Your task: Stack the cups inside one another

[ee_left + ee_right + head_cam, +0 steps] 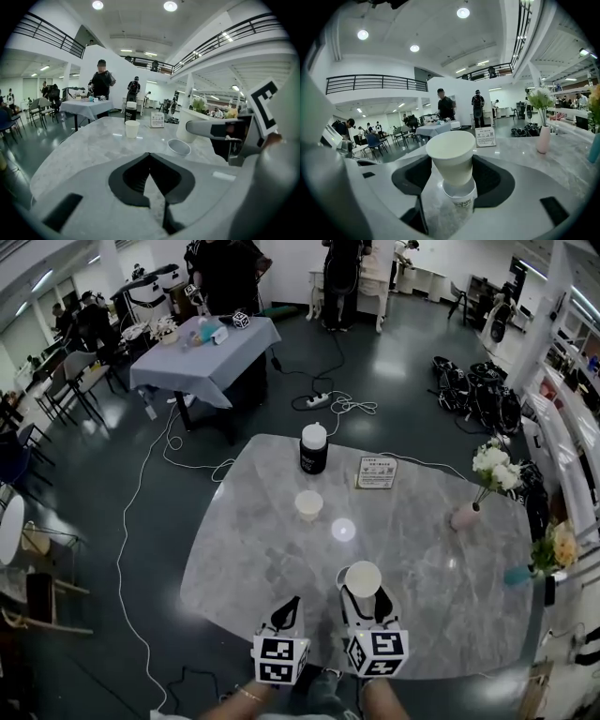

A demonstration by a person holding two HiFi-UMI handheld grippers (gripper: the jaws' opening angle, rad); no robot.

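Apparently no cup is seated in another yet. One white cup (451,157) is gripped by the right tool (452,165) and held just above a second cup (459,199) standing on the surface (441,559); whether its base has entered cannot be told. A third cup (308,505) stands well apart, near a dark jar (313,449). The left tool (150,155) is held alongside, jaws together and empty. Both nestings are judged left to do.

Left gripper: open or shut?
Shut. In the left gripper view, the left gripper has its jaw tips touching, with nothing between them.
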